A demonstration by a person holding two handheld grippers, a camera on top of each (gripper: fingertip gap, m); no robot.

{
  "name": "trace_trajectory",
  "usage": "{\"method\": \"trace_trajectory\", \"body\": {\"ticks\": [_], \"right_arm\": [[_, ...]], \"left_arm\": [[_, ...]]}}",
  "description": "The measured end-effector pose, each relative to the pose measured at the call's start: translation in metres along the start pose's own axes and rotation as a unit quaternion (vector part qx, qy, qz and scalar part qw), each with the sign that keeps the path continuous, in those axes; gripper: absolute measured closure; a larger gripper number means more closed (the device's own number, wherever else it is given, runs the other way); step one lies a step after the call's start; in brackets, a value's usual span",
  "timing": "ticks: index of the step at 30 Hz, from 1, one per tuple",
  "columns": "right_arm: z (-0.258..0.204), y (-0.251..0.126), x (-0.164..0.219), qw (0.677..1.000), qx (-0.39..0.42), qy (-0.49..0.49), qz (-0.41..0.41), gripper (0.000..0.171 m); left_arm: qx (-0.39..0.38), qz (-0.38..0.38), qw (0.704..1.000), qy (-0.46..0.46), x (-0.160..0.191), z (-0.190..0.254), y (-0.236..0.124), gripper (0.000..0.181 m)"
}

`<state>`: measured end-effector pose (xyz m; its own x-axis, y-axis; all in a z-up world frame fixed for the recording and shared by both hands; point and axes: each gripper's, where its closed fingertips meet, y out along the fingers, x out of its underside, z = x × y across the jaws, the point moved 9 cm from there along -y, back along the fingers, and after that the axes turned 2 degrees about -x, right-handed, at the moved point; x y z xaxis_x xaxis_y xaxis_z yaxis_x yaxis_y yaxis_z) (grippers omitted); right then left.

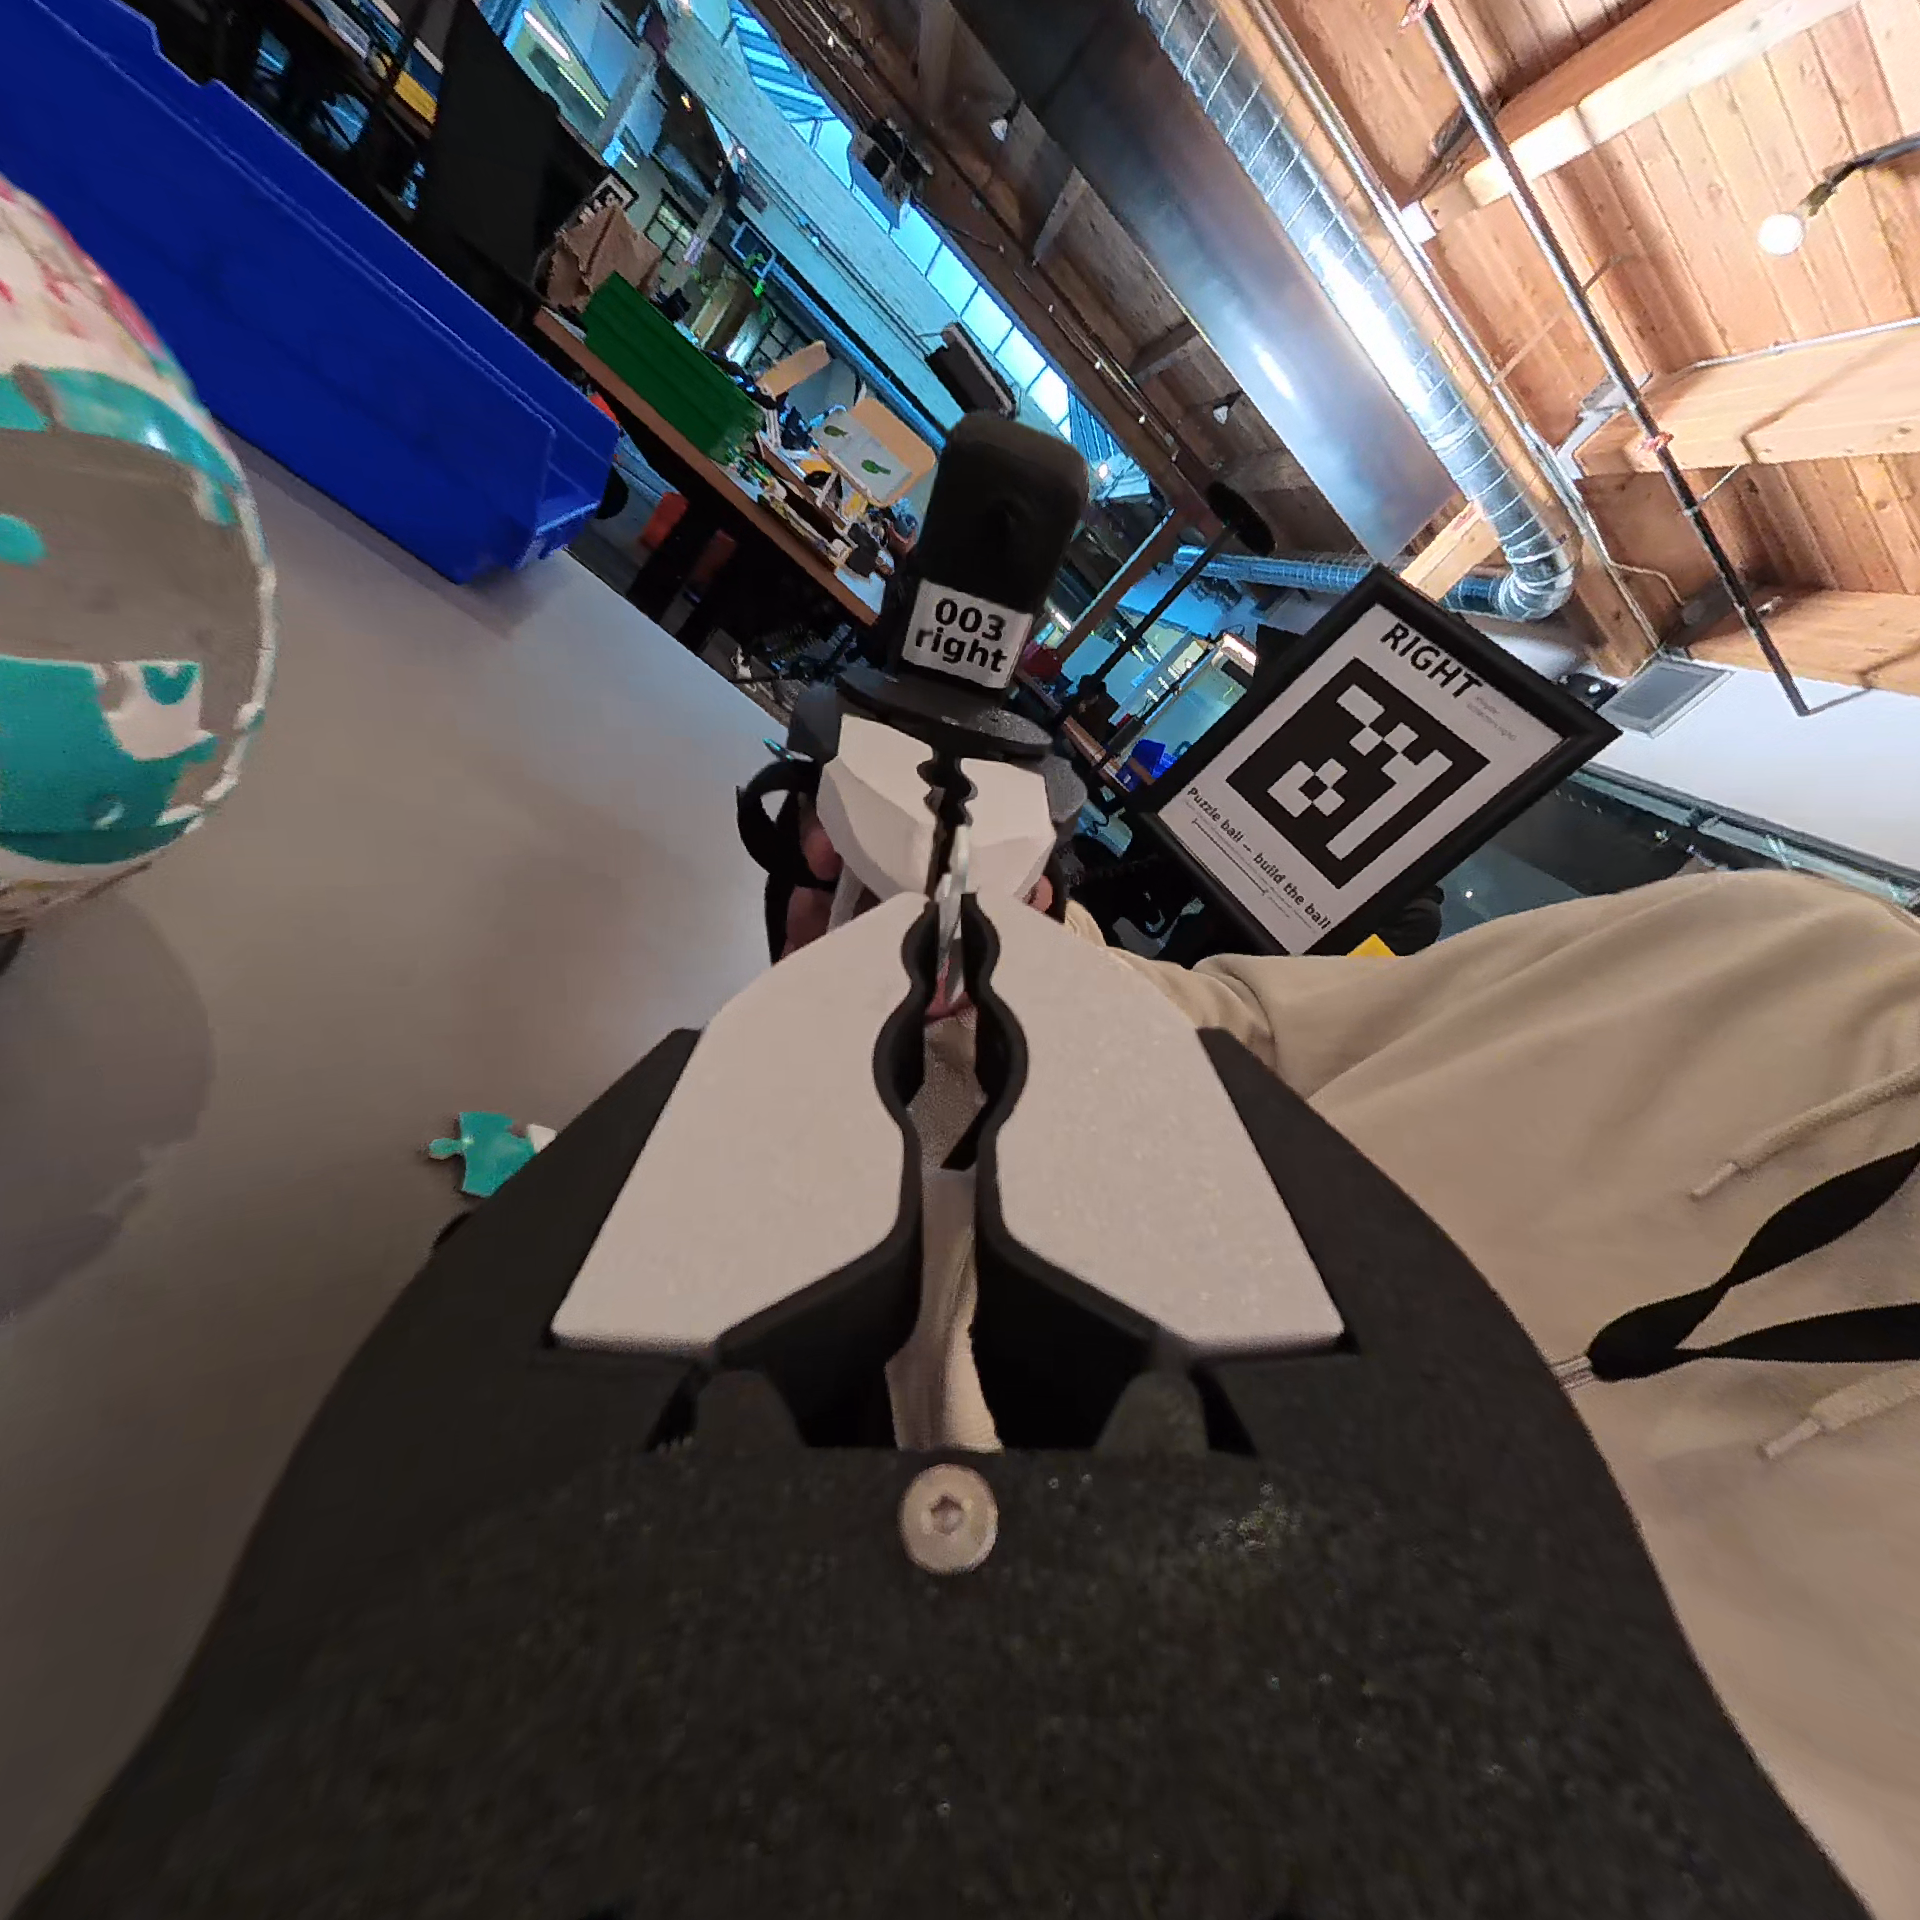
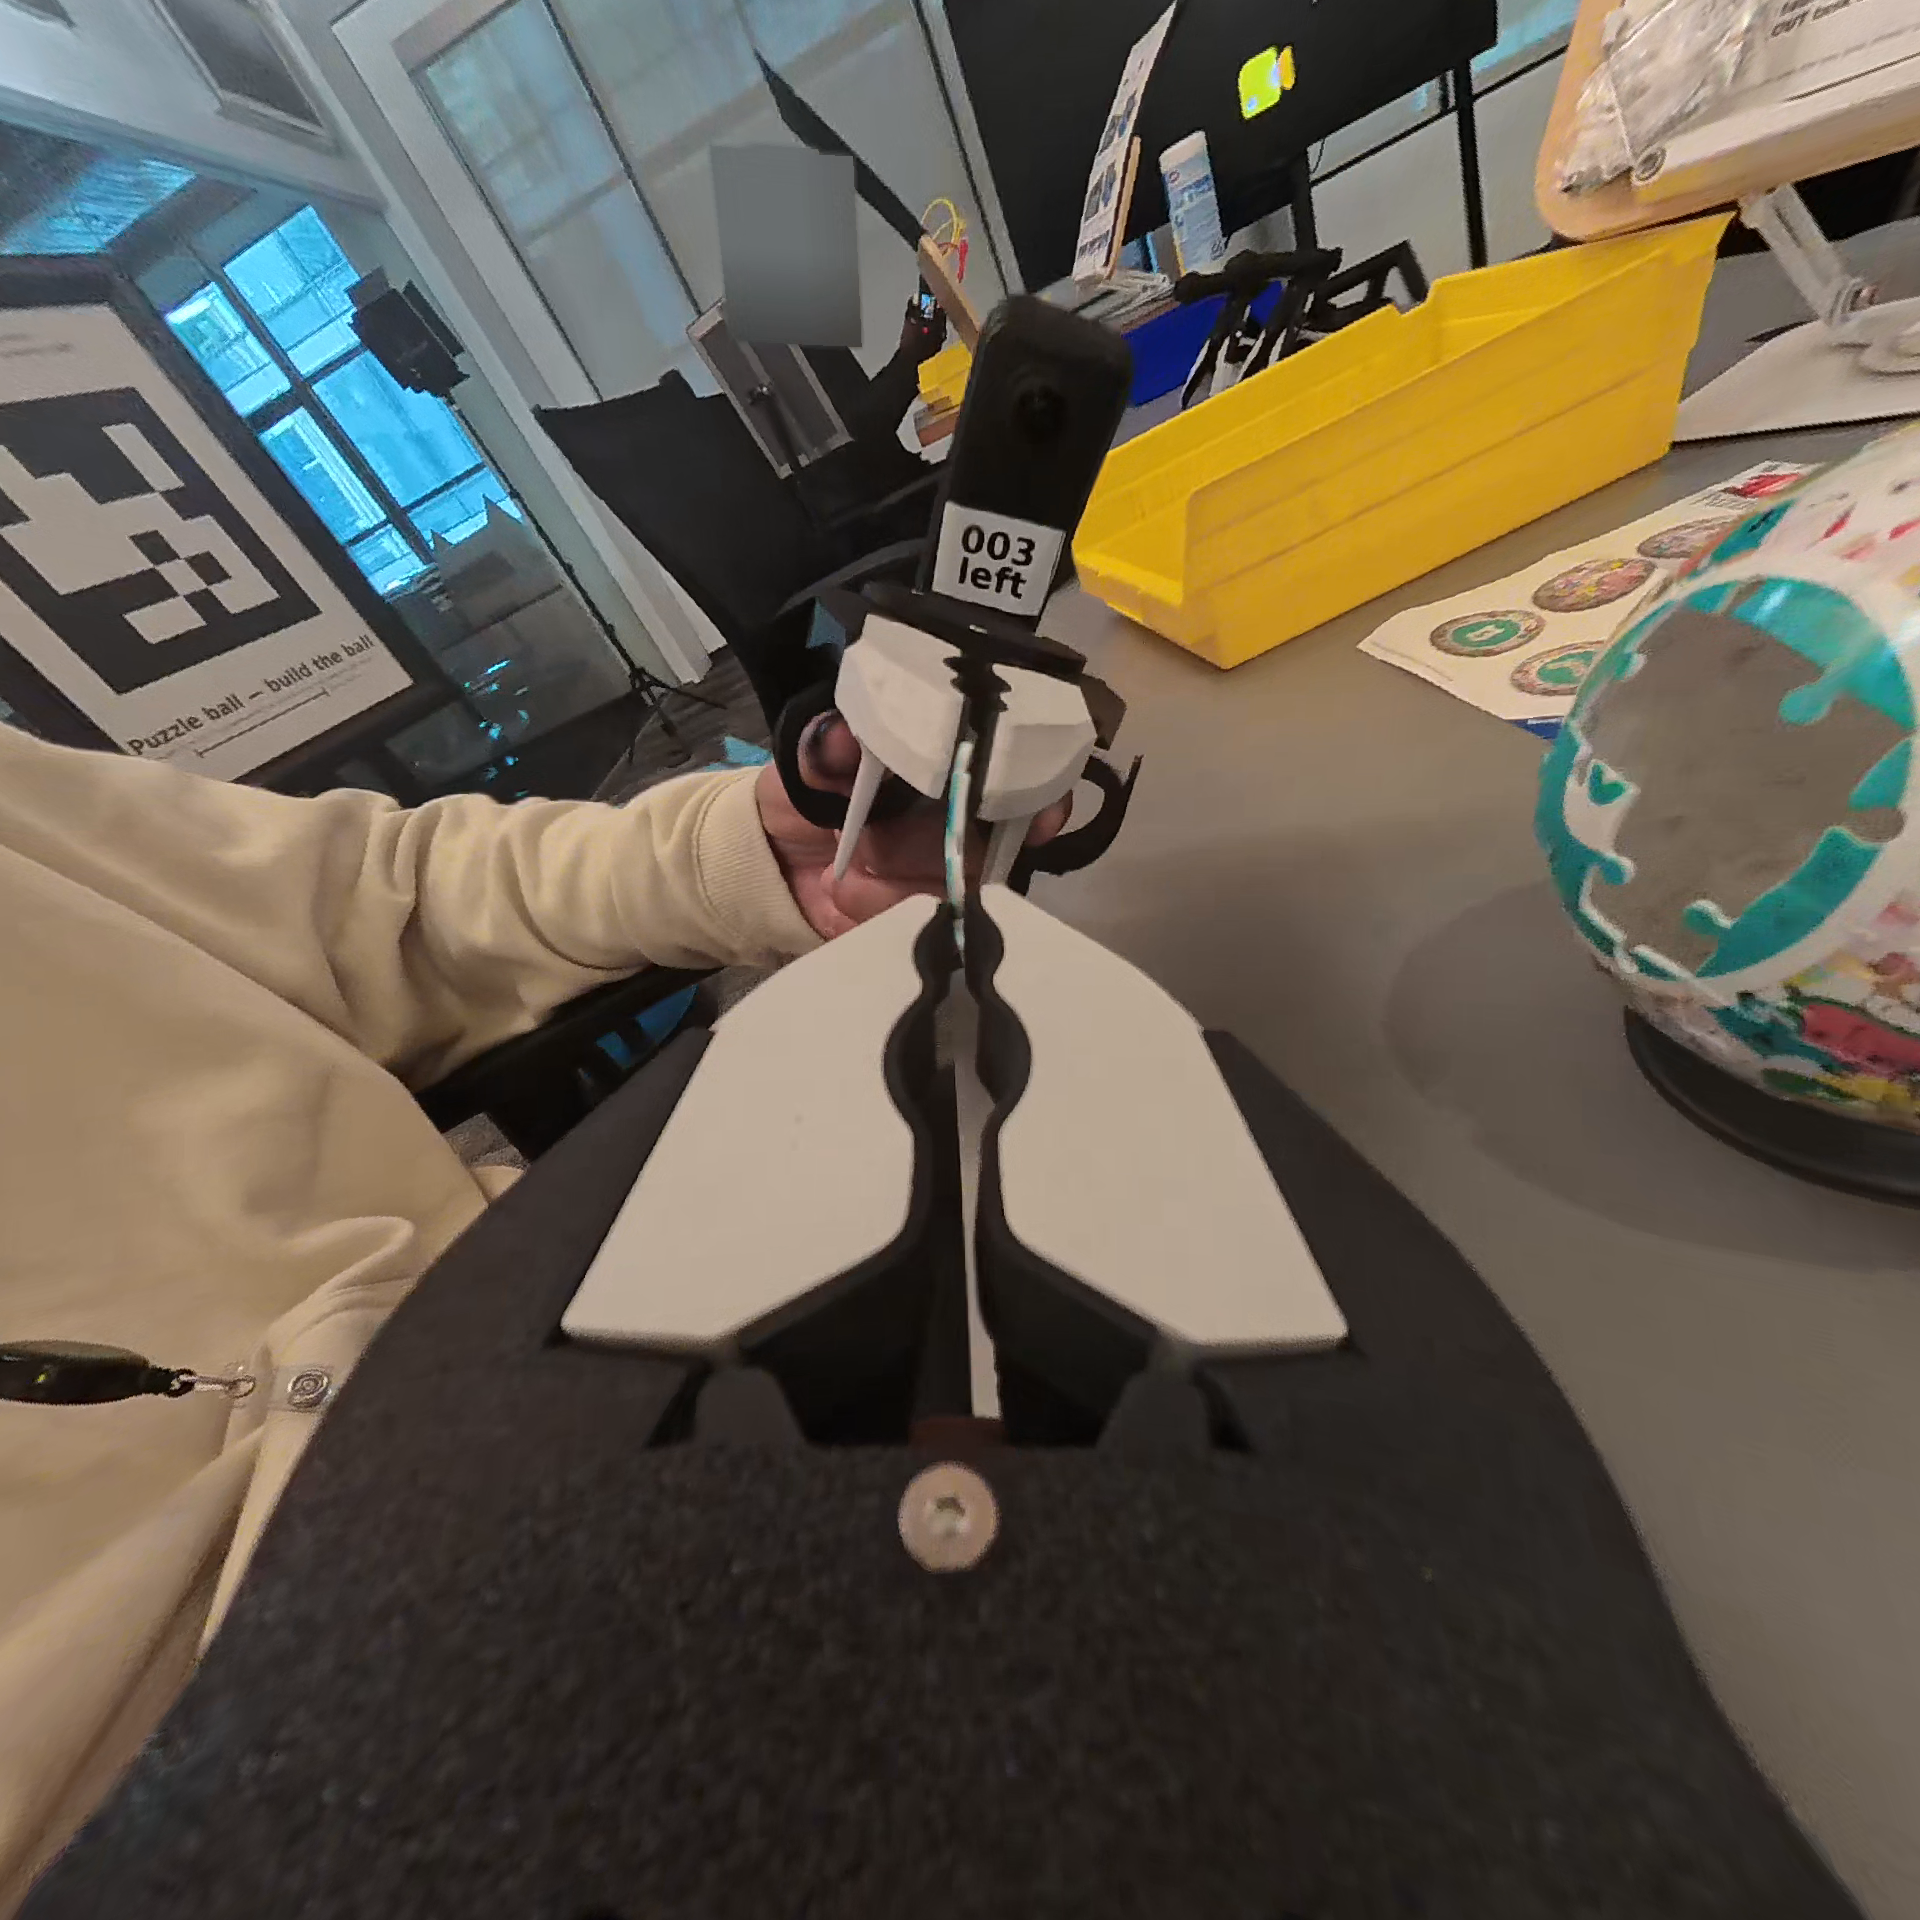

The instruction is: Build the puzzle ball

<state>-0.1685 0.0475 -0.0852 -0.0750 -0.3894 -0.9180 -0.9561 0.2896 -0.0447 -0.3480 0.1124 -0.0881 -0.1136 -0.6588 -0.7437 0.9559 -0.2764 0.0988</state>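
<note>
The puzzle ball point(image 2: 1745, 831), teal and white with a large open hole, sits on a black stand point(image 2: 1766, 1122) at the right; it also shows in the left wrist view point(image 1: 104, 623) at the far left. My two grippers face each other tip to tip above the grey table. A thin puzzle piece point(image 2: 958, 831), seen edge-on, spans between them; it also shows in the left wrist view point(image 1: 948, 883). My left gripper point(image 1: 948, 920) is shut on one end. My right gripper point(image 2: 954, 925) is shut on the other end. A loose teal piece point(image 1: 483, 1143) lies on the table.
A blue bin point(image 1: 312, 312) stands behind the ball. A yellow bin point(image 2: 1403, 468) and a printed sheet point(image 2: 1538, 634) lie at the back right. A framed marker sign point(image 1: 1361, 769) stands at the table edge. A person's beige sleeve point(image 2: 468, 914) reaches across. My two grippers' fingertips are within a few centimetres of each other.
</note>
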Motion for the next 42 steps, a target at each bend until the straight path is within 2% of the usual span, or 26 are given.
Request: {"method": "trace_trajectory", "body": {"ticks": [6, 9, 11, 15, 18, 20, 38, 42], "right_arm": [[0.018, 0.004, -0.017, 1.000, -0.012, 0.005, -0.006, 0.170], [0.027, 0.000, -0.018, 0.999, -0.024, 0.037, 0.030, 0.170], [0.033, -0.003, -0.015, 0.996, -0.029, 0.062, 0.053, 0.170], [0.035, -0.001, -0.009, 0.989, -0.045, 0.107, 0.092, 0.170], [0.030, 0.007, -0.002, 0.987, -0.054, 0.117, 0.096, 0.170], [0.026, 0.010, -0.001, 0.987, -0.057, 0.115, 0.101, 0.170], [0.018, 0.009, 0.005, 0.995, -0.031, 0.081, 0.052, 0.168], [0.018, 0.003, 0.002, 0.999, -0.001, 0.030, 0.030, 0.155]], "left_arm": [[-0.023, 0.031, 0.999, -0.016, -0.004, -0.010, -0.011, 0.178], [-0.025, 0.042, 0.999, -0.017, -0.007, -0.013, -0.019, 0.181], [-0.038, 0.036, 0.999, -0.014, -0.005, -0.015, -0.022, 0.173], [-0.065, -0.006, 0.998, 0.019, 0.001, -0.012, -0.008, 0.167], [-0.079, -0.010, 0.996, 0.044, 0.001, -0.005, 0.004, 0.168], [-0.092, -0.001, 0.994, 0.055, -0.002, -0.003, 0.004, 0.178], [-0.086, -0.025, 0.993, 0.078, -0.003, 0.004, 0.002, 0.180], [-0.103, -0.042, 0.990, 0.087, -0.002, 0.001, 0.002, 0.180]]}}
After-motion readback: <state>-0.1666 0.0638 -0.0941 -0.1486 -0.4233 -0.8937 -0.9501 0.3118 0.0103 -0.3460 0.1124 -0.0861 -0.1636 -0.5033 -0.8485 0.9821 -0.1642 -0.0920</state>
